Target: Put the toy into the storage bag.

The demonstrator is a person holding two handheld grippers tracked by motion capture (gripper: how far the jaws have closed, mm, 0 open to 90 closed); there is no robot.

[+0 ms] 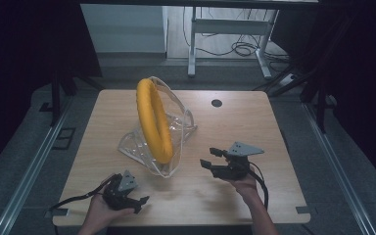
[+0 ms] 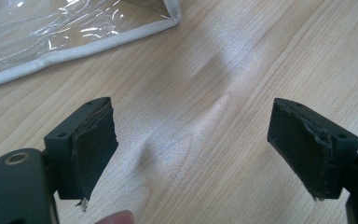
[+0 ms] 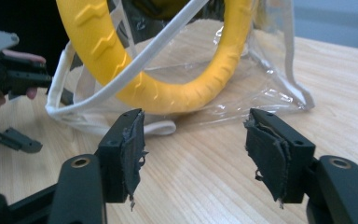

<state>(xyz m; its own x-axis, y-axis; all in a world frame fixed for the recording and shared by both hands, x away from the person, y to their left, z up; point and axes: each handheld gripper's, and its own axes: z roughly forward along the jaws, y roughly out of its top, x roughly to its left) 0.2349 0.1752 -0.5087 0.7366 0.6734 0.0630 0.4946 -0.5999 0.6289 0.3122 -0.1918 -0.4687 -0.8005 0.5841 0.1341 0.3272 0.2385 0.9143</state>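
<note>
Wooden table (image 1: 274, 127) — yellow ring (image 1: 154, 122) beyond right gripper (image 1: 214, 157) fingers (image 3: 128, 149), untouched.

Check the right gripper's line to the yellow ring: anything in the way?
Bare table lies between the open right gripper and the yellow ring. But the ring stands inside the clear bag, so the bag's film and white trim strap cross in front of it.

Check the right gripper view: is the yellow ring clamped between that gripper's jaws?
No. The right gripper has open jaws with bare table between them, and the yellow ring stands beyond, inside the clear bag.
</note>
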